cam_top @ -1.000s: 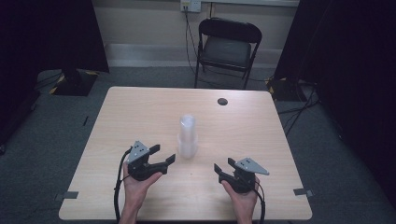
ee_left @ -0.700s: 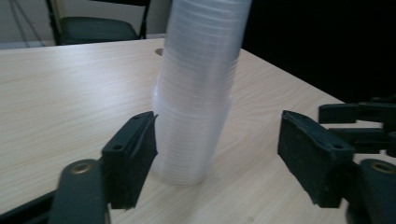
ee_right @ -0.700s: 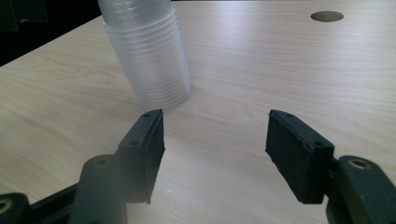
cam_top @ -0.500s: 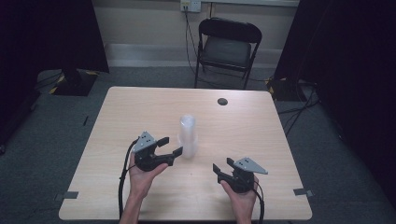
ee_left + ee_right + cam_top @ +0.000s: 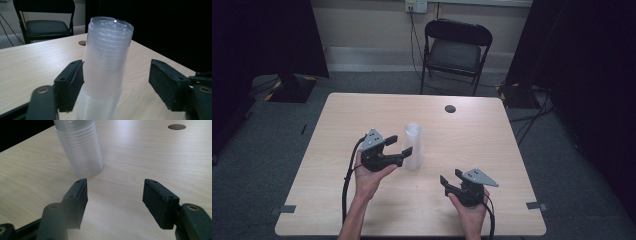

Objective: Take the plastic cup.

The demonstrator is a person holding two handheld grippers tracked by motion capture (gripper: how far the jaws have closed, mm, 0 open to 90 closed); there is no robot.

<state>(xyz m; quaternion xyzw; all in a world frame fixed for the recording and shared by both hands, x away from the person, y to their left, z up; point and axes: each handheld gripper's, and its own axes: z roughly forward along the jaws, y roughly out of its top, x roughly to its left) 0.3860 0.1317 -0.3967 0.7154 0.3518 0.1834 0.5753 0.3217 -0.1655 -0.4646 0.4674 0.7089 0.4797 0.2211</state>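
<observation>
A tall stack of clear plastic cups (image 5: 413, 145) stands upside down near the middle of the wooden table (image 5: 472, 135). My left gripper (image 5: 399, 146) is open right beside it. In the left gripper view the cup stack (image 5: 106, 67) stands between the spread jaws, against the left one and well apart from the right one. My right gripper (image 5: 451, 178) is open near the front right of the table, with nothing between its jaws. In the right gripper view the cup stack (image 5: 81, 150) stands ahead and to the left of the jaws.
A small dark round hole (image 5: 450, 108) sits in the tabletop at the back right. A black folding chair (image 5: 454, 50) stands beyond the far edge. Dark curtains hang at both sides, and cables trail from both grippers.
My left gripper has moved forward and to the right, up to the cup stack, which now stands between its jaws. The right gripper has barely moved.
</observation>
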